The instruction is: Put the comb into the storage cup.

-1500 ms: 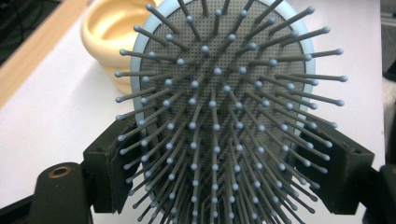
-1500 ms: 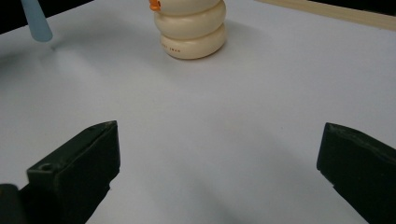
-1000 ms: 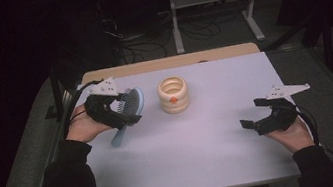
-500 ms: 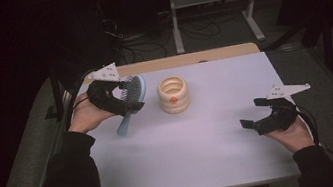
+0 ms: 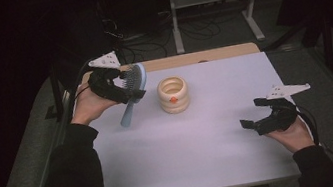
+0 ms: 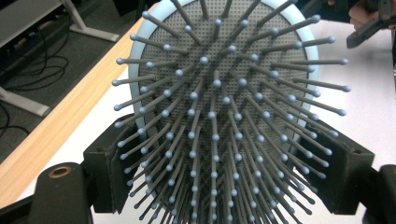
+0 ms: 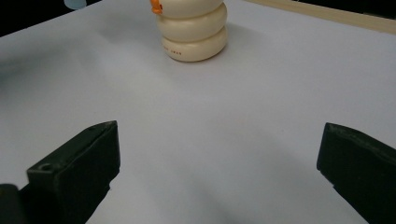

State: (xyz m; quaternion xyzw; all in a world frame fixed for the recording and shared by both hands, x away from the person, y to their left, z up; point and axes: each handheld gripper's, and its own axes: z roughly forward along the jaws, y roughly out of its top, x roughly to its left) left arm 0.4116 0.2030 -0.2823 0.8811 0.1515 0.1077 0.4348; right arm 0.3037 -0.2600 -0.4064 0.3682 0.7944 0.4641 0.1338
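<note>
Since 0.5 s: left gripper [image 5: 129, 92] lifted farther back, clamped on pale-blue brush [image 5: 132, 86] with ball-tipped bristles, handle angled down. Right gripper [image 5: 259, 114] wide apart, empty. Cream ribbed ring-stack [image 5: 173, 94] on matte table [image 5: 184, 156].

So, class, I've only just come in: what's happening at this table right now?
A person sits at a pale table with a two-jaw gripper in each hand. The left gripper is shut on a light blue hairbrush by its head, lifted off the table with the handle hanging down. A cream, ribbed, ring-shaped pot stands just beside it, untouched. The right gripper rests low near the table's right side, jaws open and empty.
</note>
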